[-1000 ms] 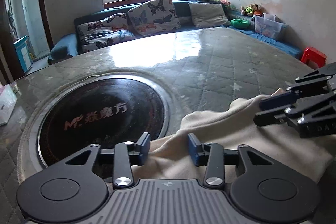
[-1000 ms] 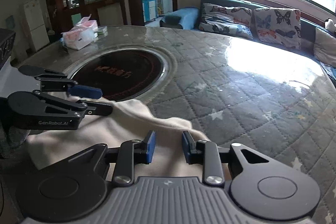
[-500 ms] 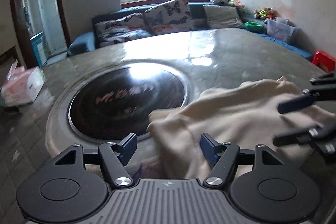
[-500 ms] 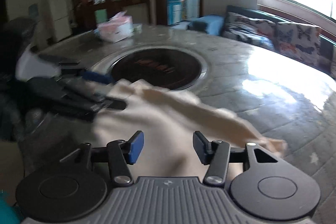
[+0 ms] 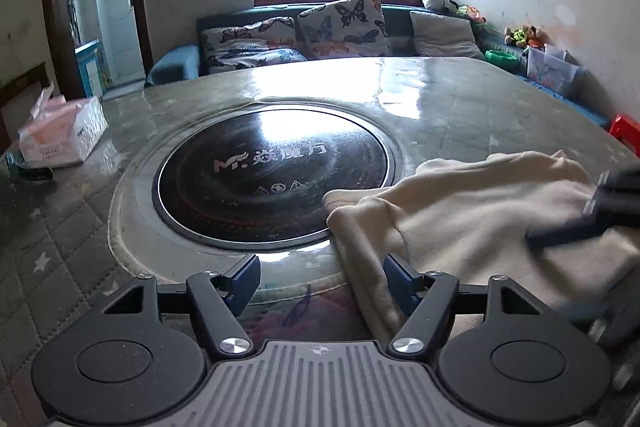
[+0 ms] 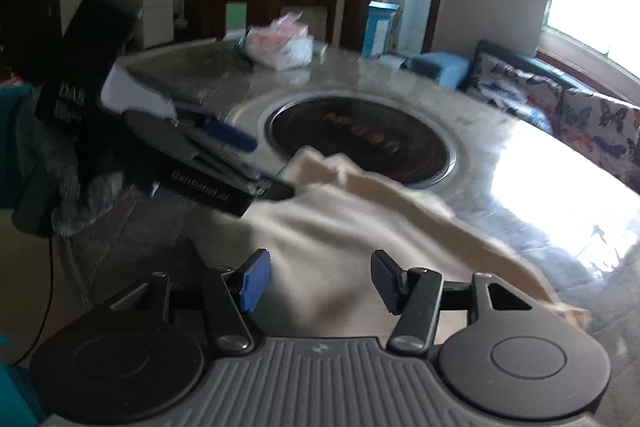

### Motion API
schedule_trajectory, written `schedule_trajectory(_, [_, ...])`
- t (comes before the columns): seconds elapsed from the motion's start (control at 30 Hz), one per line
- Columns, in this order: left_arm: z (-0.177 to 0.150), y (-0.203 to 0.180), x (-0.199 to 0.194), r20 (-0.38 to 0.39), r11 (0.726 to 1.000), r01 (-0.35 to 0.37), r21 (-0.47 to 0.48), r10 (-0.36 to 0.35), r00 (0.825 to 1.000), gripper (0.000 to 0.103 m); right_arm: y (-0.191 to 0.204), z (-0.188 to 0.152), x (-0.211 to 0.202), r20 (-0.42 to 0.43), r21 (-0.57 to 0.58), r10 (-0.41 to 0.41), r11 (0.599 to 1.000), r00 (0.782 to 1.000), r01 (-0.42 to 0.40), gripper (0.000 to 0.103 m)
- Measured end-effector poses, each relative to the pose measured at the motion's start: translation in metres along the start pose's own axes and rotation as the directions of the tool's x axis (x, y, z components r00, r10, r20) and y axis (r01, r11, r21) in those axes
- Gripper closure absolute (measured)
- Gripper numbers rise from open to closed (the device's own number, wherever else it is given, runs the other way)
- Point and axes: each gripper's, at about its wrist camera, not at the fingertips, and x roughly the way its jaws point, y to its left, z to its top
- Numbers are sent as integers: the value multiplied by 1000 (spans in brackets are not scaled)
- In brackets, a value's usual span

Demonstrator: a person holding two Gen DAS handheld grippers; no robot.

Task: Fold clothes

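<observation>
A cream garment (image 5: 472, 215) lies loosely folded on the round table, its left corner lapping the rim of the black hotplate (image 5: 272, 179). My left gripper (image 5: 322, 281) is open, nothing between its pads, with the cloth's left edge just inside the right pad. My right gripper (image 6: 318, 285) is open too, hovering above the cream garment (image 6: 360, 239). The right gripper shows blurred at the right edge of the left wrist view (image 5: 592, 223). In the right wrist view, the left gripper (image 6: 256, 163) is held by a gloved hand (image 6: 48, 183) at the cloth's near-left corner.
A pink tissue pack (image 5: 60, 135) sits at the table's far left. The quilted, glass-covered table (image 5: 460, 99) stretches beyond the hotplate. A sofa with butterfly cushions (image 5: 340, 27) lines the wall under the window. A red stool (image 5: 624, 131) stands at the right.
Both grippers have opened wide and pulled back from the cloth. The garment now lies lower and flatter on the table, to the right of the hotplate.
</observation>
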Motion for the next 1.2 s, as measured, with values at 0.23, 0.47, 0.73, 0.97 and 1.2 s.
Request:
schedule_trajectory(0.23, [11, 13, -8, 27, 999, -19, -27, 19, 999, 32, 15, 10, -1, 12, -31, 68, 997, 998, -67, 51])
schedule_trajectory(0.47, [12, 22, -10, 21, 998, -32, -60, 33, 999, 32, 30, 19, 10, 3, -12, 196, 981, 981, -196, 52])
schedule_trajectory(0.73, [15, 29, -19, 17, 988, 2, -155, 1, 1000, 32, 45, 23, 5, 16, -91, 156, 984, 988, -154, 53])
schedule_trajectory(0.97, [14, 27, -25, -13, 958, 56, -281, -62, 998, 32, 71, 18, 20, -6, -217, 91, 972, 996, -90, 69])
schedule_trajectory(1.2, [7, 29, -20, -46, 883, 115, -456, -153, 987, 32, 46, 24, 8, 31, -86, 112, 990, 993, -109, 93])
